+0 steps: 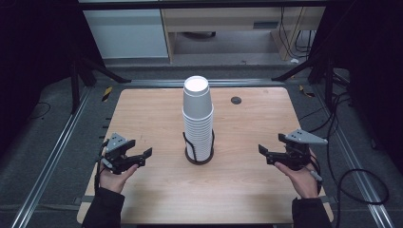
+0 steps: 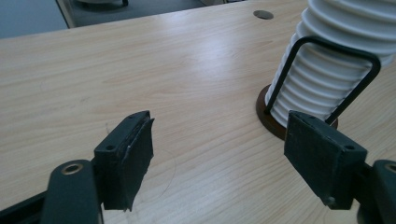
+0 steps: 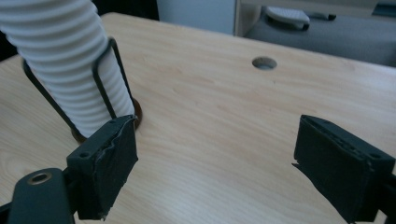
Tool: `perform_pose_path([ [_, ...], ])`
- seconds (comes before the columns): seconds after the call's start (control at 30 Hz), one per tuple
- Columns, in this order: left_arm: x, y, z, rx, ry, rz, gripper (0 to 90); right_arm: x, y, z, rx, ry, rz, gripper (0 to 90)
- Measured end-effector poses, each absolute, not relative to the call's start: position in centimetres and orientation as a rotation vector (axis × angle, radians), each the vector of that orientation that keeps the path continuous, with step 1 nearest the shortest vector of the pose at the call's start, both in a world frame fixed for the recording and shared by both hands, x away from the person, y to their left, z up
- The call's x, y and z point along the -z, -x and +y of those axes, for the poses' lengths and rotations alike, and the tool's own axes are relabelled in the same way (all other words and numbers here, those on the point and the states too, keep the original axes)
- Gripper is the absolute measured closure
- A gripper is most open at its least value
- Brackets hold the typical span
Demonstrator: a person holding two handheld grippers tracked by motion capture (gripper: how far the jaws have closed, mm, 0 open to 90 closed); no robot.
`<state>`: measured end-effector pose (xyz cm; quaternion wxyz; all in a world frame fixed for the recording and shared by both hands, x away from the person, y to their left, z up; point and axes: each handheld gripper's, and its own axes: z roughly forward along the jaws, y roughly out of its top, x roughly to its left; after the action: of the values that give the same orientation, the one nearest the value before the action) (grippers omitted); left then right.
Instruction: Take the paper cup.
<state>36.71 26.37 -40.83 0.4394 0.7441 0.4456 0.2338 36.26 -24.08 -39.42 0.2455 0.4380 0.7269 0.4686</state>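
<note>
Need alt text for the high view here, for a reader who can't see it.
A tall stack of white paper cups stands in a black wire holder mid-table. A person's hands hold the open left gripper and right gripper on either side, apart from it.

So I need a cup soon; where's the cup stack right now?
In the high view, the cup stack stands in a wire holder at the table's middle, between the left claw and right claw.
</note>
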Motion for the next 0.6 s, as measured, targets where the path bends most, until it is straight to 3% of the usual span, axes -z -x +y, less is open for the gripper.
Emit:
perform_pose_path([
  [0.27, 39.7, -37.3, 25.8, -0.576, -1.856, 1.088, 22.3, 35.0, -37.0, -22.6, -1.385, -1.124, 1.972, 7.8],
  [0.6, 40.4, -37.1, 25.9, -0.549, -1.855, 1.107, 22.3, 30.5, -37.3, -19.5, -1.493, -0.978, 1.958, 7.6],
])
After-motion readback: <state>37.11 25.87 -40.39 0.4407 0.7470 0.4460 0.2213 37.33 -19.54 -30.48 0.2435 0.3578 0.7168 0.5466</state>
